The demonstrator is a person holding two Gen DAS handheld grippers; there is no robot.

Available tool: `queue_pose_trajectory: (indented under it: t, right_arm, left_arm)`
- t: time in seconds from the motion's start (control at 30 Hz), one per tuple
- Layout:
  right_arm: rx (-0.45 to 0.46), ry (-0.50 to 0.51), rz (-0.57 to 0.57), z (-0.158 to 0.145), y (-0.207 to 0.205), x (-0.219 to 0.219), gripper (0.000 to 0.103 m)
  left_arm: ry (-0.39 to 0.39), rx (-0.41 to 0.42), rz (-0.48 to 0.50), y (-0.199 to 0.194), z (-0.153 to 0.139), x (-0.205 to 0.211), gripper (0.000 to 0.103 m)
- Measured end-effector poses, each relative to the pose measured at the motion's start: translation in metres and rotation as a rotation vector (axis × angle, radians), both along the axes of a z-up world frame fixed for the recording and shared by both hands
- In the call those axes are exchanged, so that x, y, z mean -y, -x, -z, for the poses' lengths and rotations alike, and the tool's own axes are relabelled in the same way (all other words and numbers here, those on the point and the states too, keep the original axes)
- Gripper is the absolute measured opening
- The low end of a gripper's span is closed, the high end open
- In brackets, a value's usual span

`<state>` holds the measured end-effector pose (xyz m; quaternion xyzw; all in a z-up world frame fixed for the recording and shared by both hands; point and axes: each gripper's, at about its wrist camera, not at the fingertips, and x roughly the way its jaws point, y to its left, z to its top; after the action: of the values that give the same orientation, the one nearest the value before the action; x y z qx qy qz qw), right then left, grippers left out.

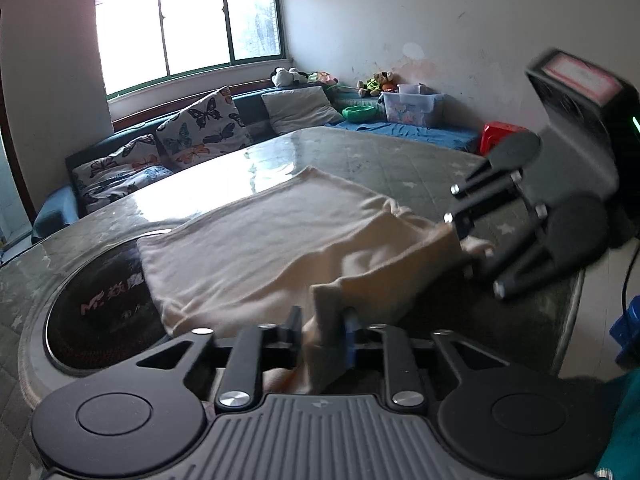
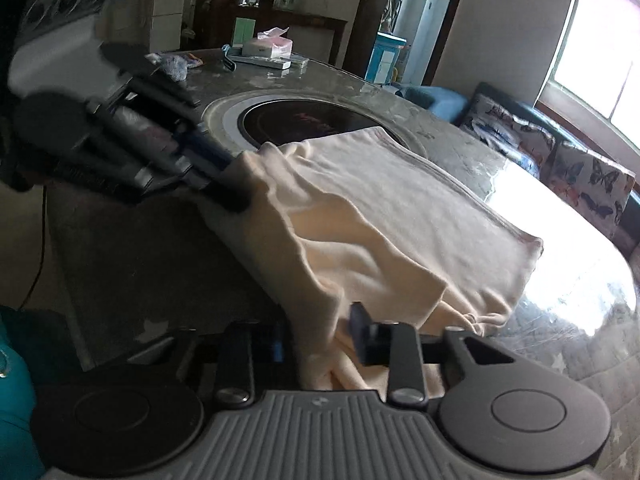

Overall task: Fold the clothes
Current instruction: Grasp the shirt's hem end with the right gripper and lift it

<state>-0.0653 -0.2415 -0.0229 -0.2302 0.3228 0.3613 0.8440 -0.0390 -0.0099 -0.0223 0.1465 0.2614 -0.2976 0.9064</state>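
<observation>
A cream garment point(image 1: 260, 240) lies folded on the glass-topped table point(image 1: 360, 152), and its near edge is lifted into a ridge. My left gripper point(image 1: 324, 332) is shut on the near left corner of that edge; a bunch of cloth stands up between its fingers. In the left wrist view, my right gripper point(image 1: 464, 240) bites the near right corner from the right. The right wrist view shows the garment point(image 2: 400, 208) between the right gripper's point(image 2: 320, 340) pads. There the left gripper point(image 2: 232, 196) pinches the far corner. The cloth sags between the two grips.
A round black hob point(image 1: 96, 304) is sunk into the table, partly under the garment. A tissue box point(image 2: 268, 46) and small items sit at the table's far end. A sofa with butterfly cushions point(image 1: 200, 124) lines the window wall. A red stool point(image 1: 500, 136) stands beyond the table.
</observation>
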Motion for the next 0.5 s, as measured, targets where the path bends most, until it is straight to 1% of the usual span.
queue_pose_trajectory:
  t: [0.03,0.07,0.1,0.13,0.17,0.37,0.4,0.43,0.47,0.5]
  right_arm:
    - [-0.016,-0.012,0.005,-0.002,-0.003,0.001,0.022]
    - [-0.026,-0.022,0.011,-0.003,-0.005,0.002,0.02]
    - [-0.035,-0.032,0.016,-0.004,-0.006,0.003,0.019]
    - [-0.043,-0.041,0.021,-0.006,-0.007,0.004,0.019]
    - [-0.049,-0.049,0.026,-0.007,-0.009,0.004,0.018]
    - [-0.078,-0.099,0.062,-0.013,-0.017,0.008,0.014]
    - [-0.078,-0.104,0.066,-0.014,-0.017,0.008,0.014]
    - [-0.079,-0.109,0.072,-0.014,-0.018,0.008,0.013]
    - [-0.078,-0.111,0.077,-0.013,-0.018,0.008,0.013]
    - [-0.075,-0.114,0.083,-0.013,-0.017,0.009,0.012]
  left_arm:
    - [-0.01,0.005,-0.003,0.003,0.002,-0.002,0.041]
    - [-0.021,0.01,-0.006,0.007,0.004,-0.003,0.045]
    - [-0.033,0.017,-0.008,0.01,0.005,-0.004,0.047]
    - [-0.047,0.027,-0.01,0.013,0.007,-0.005,0.05]
    - [-0.062,0.037,-0.011,0.016,0.008,-0.006,0.052]
    - [-0.133,0.092,-0.006,0.021,0.019,-0.006,0.052]
    - [-0.143,0.102,-0.005,0.021,0.02,-0.006,0.051]
    - [-0.151,0.112,-0.001,0.02,0.022,-0.006,0.042]
    - [-0.154,0.116,0.004,0.019,0.023,-0.007,0.029]
    - [-0.152,0.112,0.009,0.018,0.023,-0.007,0.024]
